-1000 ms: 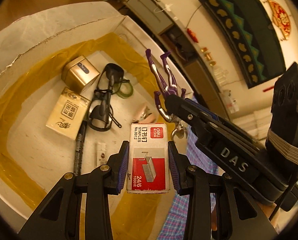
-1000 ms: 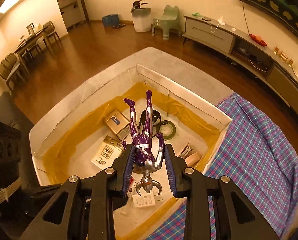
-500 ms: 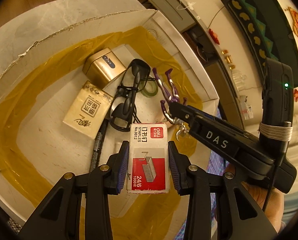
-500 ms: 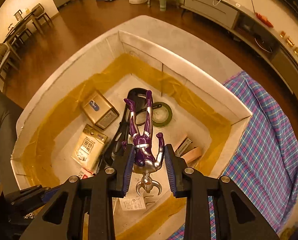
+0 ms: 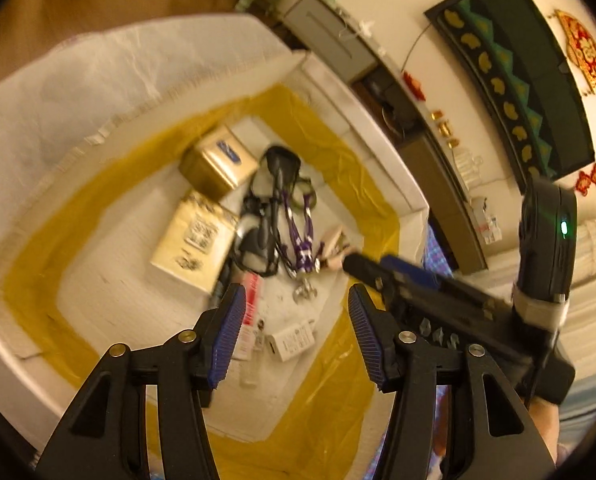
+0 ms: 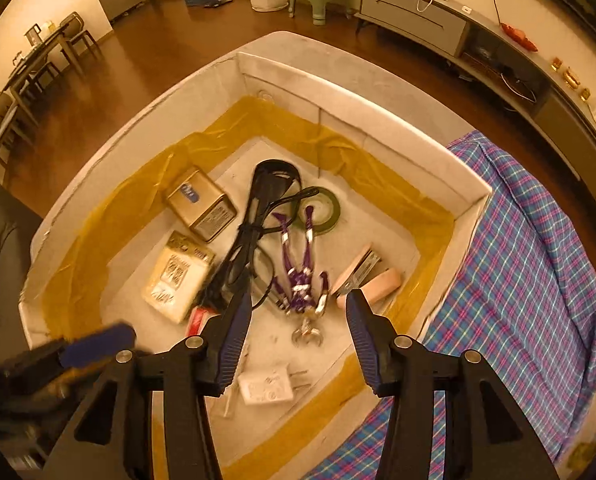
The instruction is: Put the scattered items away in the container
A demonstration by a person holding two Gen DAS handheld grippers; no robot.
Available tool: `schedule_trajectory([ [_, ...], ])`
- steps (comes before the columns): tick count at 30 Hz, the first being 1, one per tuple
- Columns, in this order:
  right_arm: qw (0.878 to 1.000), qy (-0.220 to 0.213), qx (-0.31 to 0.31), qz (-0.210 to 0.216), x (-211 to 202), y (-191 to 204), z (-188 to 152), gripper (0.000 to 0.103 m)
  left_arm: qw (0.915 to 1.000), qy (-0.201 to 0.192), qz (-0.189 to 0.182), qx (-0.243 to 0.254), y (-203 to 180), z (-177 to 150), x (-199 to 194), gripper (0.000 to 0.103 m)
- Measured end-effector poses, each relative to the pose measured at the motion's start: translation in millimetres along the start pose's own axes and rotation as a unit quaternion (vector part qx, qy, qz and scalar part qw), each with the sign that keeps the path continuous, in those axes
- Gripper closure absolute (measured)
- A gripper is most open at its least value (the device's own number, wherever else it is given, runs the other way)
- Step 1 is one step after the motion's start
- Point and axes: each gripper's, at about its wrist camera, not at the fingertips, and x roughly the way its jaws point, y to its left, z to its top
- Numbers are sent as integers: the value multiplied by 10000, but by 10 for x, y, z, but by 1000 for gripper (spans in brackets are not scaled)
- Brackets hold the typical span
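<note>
Above the box [image 6: 398,128], both grippers [image 5: 294,336] [image 6: 298,344] are opening, empty.

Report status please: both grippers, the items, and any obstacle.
Left hand-held gripper and right hand-held gripper opening, nothing between the jaws. Purple figure lying inside the container. Nothing in the way.

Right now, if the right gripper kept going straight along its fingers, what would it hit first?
Probably the purple toy figure, lying on the container floor just ahead of the right gripper, whose jaws are opening with nothing between them. Depth is hard to judge.
</note>
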Motion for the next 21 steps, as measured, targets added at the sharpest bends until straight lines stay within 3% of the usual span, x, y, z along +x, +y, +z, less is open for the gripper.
schedule_trajectory([
  [4, 9995, -179, 68, 269, -134, 64, -138, 43, 9976, -424, 307, 456, -143, -46, -117, 46],
  [7, 9983, -471, 157, 301, -302, 74, -279, 43, 9900, -848, 679, 905, -234, -117, -235, 46],
  [11, 9957, -881, 119, 246, -573, 117, -508, 39, 9801, -1286, 900, 1215, -267, -237, -373, 46],
  [14, 9942, -1009, -382, 43, -762, 293, -728, 37, 9750, -1426, 965, 1405, -283, -364, -416, 46],
  [18, 9861, -851, -1397, -278, -883, 607, -1035, 37, 9743, -1279, 926, 1604, -229, -533, -397, 46],
  [21, 9828, -705, -1690, -226, -916, 716, -1205, 37, 9718, -1329, 914, 1718, -170, -620, -423, 46],
])
